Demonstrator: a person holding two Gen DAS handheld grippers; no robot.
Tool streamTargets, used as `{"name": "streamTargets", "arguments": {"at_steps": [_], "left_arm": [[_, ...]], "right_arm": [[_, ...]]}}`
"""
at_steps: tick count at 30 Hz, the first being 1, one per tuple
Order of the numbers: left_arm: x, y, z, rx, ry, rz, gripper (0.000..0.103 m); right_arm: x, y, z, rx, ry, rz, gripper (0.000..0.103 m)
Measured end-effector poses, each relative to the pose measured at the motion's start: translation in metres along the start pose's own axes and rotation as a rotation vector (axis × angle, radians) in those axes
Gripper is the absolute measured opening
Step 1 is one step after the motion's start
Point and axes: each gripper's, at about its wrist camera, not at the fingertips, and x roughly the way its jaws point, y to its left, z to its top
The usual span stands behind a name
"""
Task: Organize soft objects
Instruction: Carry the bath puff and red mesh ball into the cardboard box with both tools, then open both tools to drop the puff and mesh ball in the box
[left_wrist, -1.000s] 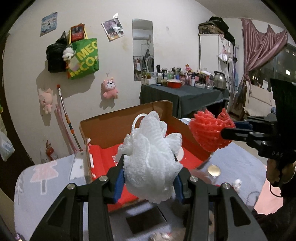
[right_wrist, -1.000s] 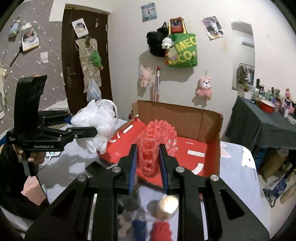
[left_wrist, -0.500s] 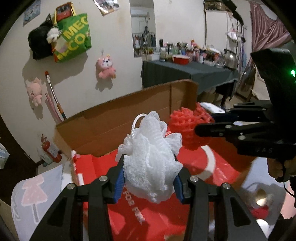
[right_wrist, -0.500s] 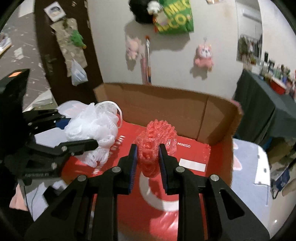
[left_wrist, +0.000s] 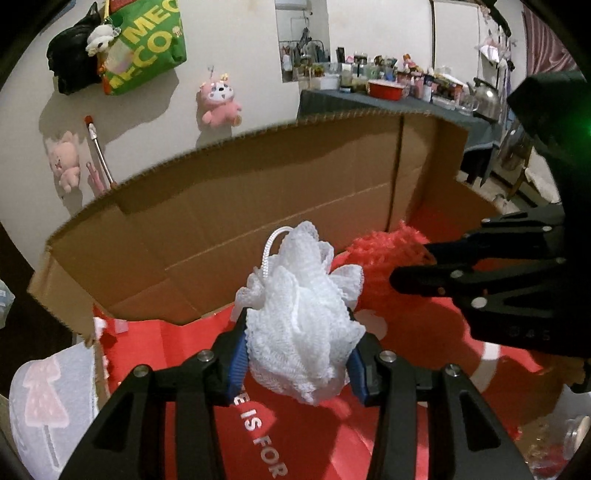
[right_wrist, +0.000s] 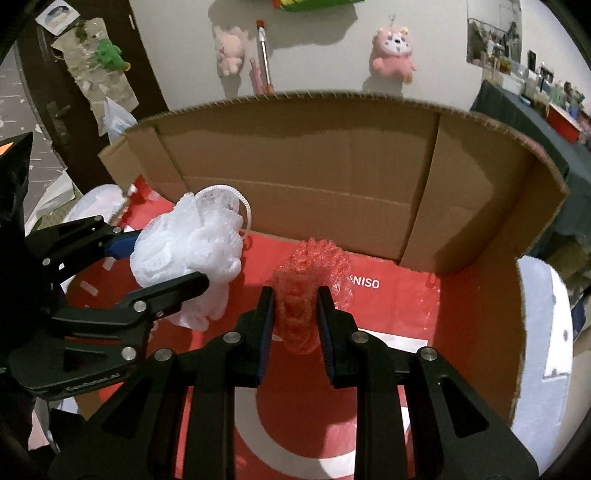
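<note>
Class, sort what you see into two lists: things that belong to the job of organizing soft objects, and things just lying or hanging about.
Job:
- white pouf, in left gripper
- red pouf, in right gripper
- box, red liner

Lying about:
- pink plush on wall
- green bag
- kettle
- red bowl

Your left gripper (left_wrist: 299, 354) and right gripper (right_wrist: 295, 317): black frames, blue pads, silver screws; green light at 2 o'clock in left view.
</note>
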Motion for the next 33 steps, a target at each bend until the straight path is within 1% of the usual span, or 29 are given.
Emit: {"name": "streamTargets", "arguments": {"at_steps": [2,7,16,18,19,20,21,22,24,28,33], "left_arm": [[0.005,0.0,-0.001,0.0,0.006,0.012,0.049],[0.005,0.001,-0.001,0.002,0.0,0.015,0.051],[0.006,0.007,0.001,-0.006,0.002,0.019,0.055],[0.006,0.007,0.0,-0.009,0.002,0.018,0.057],[0.006,0.007,0.0,-0.01,0.001,0.019,0.057],[0.006,0.007,0.0,-0.011,0.001,0.02,0.058],[0.006,0.007,0.0,-0.013,0.001,0.021,0.059],[0.005,0.007,0.0,-0.015,0.001,0.021,0.059],[0.005,0.008,0.0,-0.019,0.0,0.019,0.059],[0.006,0.011,0.001,-0.036,0.006,0.017,0.064],[0.004,0.013,0.0,-0.043,0.007,0.025,0.075]], "right_arm": [[0.007,-0.004,-0.002,0.011,0.013,0.001,0.024],[0.008,-0.01,-0.003,0.035,0.01,0.011,0.025],[0.009,-0.007,-0.003,0.026,0.023,-0.019,0.028],[0.009,-0.008,-0.003,0.038,0.029,-0.02,0.031],[0.009,-0.009,-0.002,0.046,0.034,-0.023,0.04],[0.009,-0.01,-0.002,0.053,0.036,-0.028,0.058],[0.01,-0.012,-0.002,0.06,0.038,-0.04,0.066],[0.01,-0.013,-0.002,0.061,0.035,-0.049,0.069],[0.011,-0.014,-0.004,0.06,0.038,-0.052,0.069],[0.014,-0.017,-0.005,0.075,0.052,-0.044,0.069],[0.015,-0.019,-0.003,0.082,0.054,-0.039,0.07]]}}
